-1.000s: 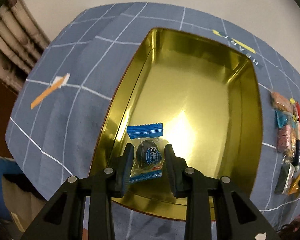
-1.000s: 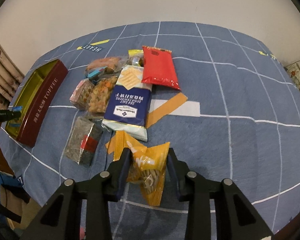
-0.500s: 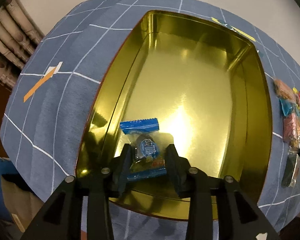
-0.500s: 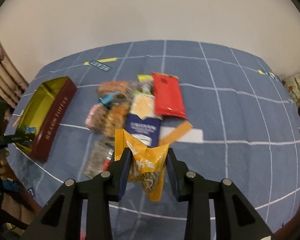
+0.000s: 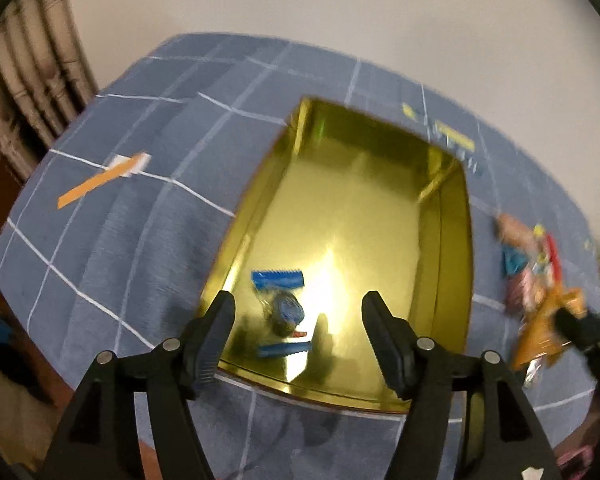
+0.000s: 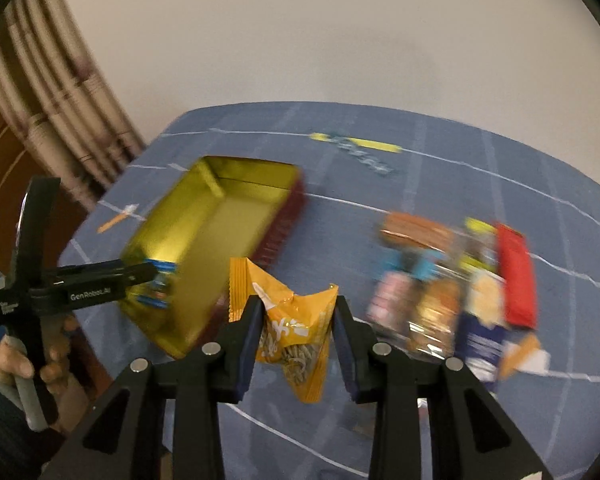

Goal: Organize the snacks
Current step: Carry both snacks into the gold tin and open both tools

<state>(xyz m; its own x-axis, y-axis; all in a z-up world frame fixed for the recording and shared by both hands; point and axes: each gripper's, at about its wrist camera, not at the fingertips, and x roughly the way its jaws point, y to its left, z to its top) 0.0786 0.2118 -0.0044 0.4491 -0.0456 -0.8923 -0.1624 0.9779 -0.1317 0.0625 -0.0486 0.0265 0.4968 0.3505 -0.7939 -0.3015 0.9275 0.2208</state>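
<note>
A: Where's the blue-wrapped candy (image 5: 281, 307)?

B: Lying on the gold floor of the tin (image 5: 452, 264), near its lower left corner in the left wrist view. The left claw (image 5: 298, 334) hangs just above it, jaws opening, and the pads are clear of the wrapper on both sides.

A: And the other one?

B: The right claw (image 6: 295, 338) is clenched on the yellow snack bag (image 6: 296, 332), low in the centre of its own view, with the bag lifted off the blue checked cloth (image 6: 440, 168) that covers the desk.

A: How does the tin sit from there?

B: Up and to the left of the bag, red outside, gold inside, blurred. At its near left end you see the left claw with a hand (image 6: 56, 354) on the grip.

A: The rest?

B: A blurred heap of snack packets (image 6: 452, 296) at the right of that view, a red packet (image 6: 516, 276) at its far edge.
</note>
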